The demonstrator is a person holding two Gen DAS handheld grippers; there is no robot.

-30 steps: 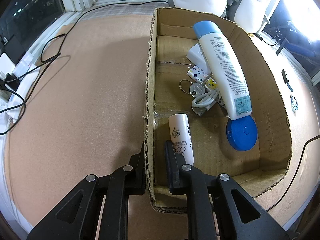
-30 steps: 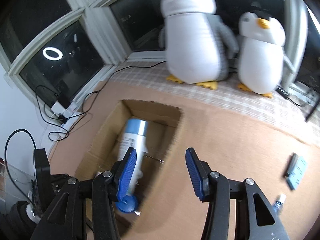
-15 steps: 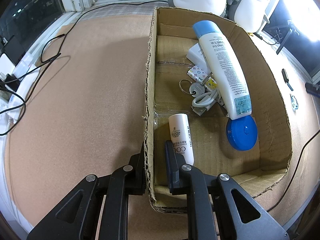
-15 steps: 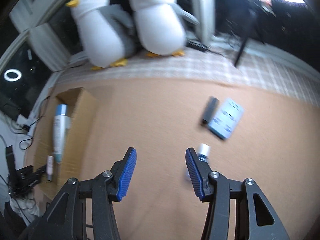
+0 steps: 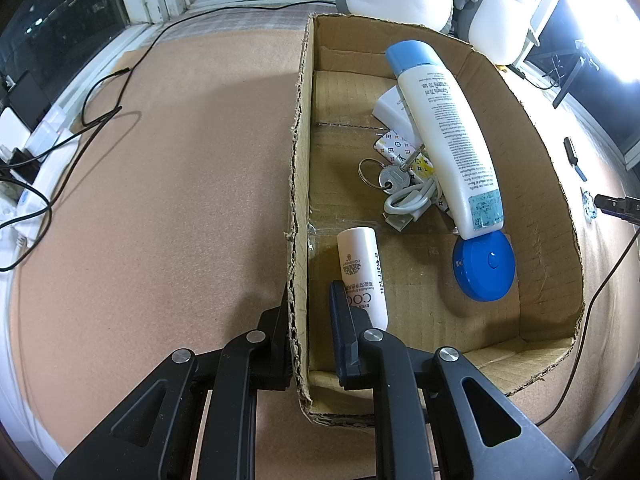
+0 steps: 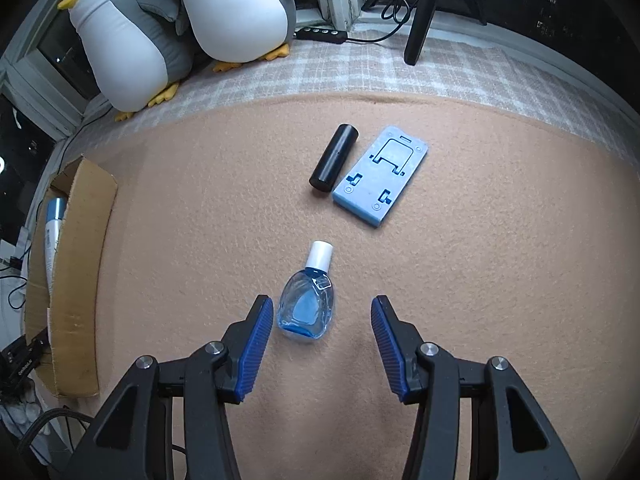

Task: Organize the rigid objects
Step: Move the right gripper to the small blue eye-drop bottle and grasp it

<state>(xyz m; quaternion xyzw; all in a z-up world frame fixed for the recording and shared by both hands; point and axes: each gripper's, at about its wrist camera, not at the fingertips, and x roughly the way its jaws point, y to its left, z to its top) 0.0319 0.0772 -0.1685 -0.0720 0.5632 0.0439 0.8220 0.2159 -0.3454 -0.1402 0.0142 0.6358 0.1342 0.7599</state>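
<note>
My left tool [image 5: 310, 316] is clamped on the cardboard box [image 5: 298, 184] wall. My right tool [image 6: 320, 338] hangs open over a small blue bottle [image 6: 307, 308] lying on the table [image 6: 500, 264], nearer its left finger, untouched; black tube [image 6: 334, 158] and blue plate [image 6: 380, 176] beyond.

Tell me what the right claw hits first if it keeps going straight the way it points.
Probably the small blue bottle, lying between the open right claw fingers, nearer the left one; otherwise the tan mat beneath. Depth is unclear.
</note>
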